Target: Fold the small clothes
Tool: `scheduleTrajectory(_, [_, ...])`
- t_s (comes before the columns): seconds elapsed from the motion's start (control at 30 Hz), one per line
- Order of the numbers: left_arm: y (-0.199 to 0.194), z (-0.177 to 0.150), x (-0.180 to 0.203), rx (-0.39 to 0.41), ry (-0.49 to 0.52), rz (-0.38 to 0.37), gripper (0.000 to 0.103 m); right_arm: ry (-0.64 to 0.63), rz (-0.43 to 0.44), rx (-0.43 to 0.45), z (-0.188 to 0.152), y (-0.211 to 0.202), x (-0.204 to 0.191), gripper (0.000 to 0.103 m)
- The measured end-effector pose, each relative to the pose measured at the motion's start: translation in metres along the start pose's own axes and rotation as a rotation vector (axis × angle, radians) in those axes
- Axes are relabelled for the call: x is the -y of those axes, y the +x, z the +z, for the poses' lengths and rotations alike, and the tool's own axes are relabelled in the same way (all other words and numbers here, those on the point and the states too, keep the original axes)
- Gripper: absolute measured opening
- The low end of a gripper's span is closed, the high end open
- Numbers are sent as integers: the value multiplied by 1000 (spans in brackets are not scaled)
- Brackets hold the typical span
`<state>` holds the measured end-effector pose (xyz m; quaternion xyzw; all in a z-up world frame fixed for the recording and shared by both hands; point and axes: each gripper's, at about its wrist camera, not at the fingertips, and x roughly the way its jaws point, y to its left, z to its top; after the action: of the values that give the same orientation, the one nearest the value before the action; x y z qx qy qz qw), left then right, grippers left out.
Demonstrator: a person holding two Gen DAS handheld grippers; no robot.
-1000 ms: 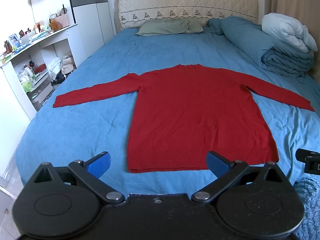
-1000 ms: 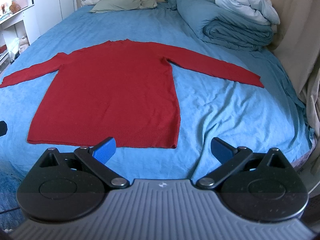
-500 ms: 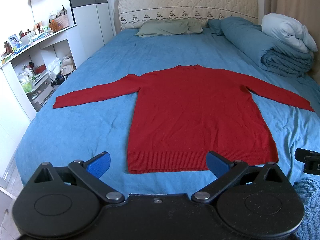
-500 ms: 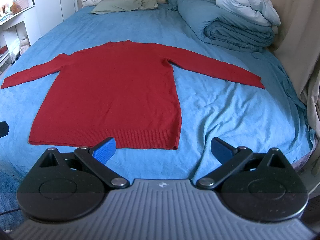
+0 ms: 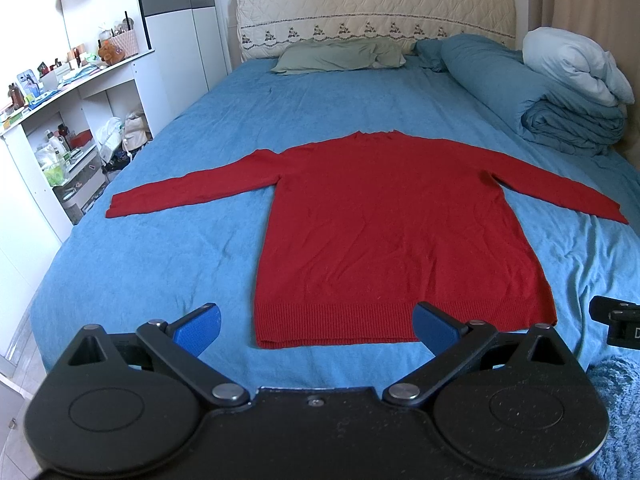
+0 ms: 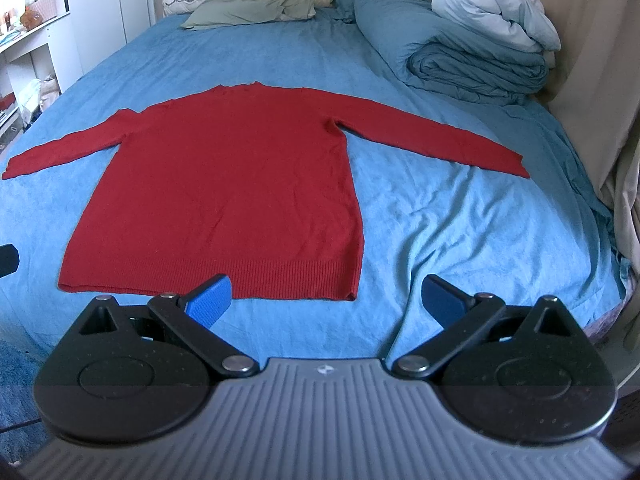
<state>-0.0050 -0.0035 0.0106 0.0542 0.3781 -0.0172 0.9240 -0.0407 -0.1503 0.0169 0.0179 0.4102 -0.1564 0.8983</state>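
A red long-sleeved sweater lies flat on the blue bed sheet, both sleeves spread out to the sides and the ribbed hem nearest me. My left gripper hangs open just short of the hem, over its left half, with nothing between its blue pads. My right gripper is open too, above the hem's right corner, holding nothing. The tip of the right gripper shows at the right edge of the left wrist view.
A rolled blue duvet with a pale one on top lies along the bed's right side. A green pillow rests at the quilted headboard. White shelves full of small items stand left of the bed. A curtain hangs at the right.
Both grippers have crept slightly toward the sweater's hem; the sweater lies as before and both stay open.
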Motion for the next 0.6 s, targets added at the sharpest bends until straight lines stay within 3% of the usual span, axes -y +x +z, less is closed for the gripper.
scheduleTrajectory(0.6, [-3,1,-3,5,-10,3,103,3,2,5,4,-6,-5,103])
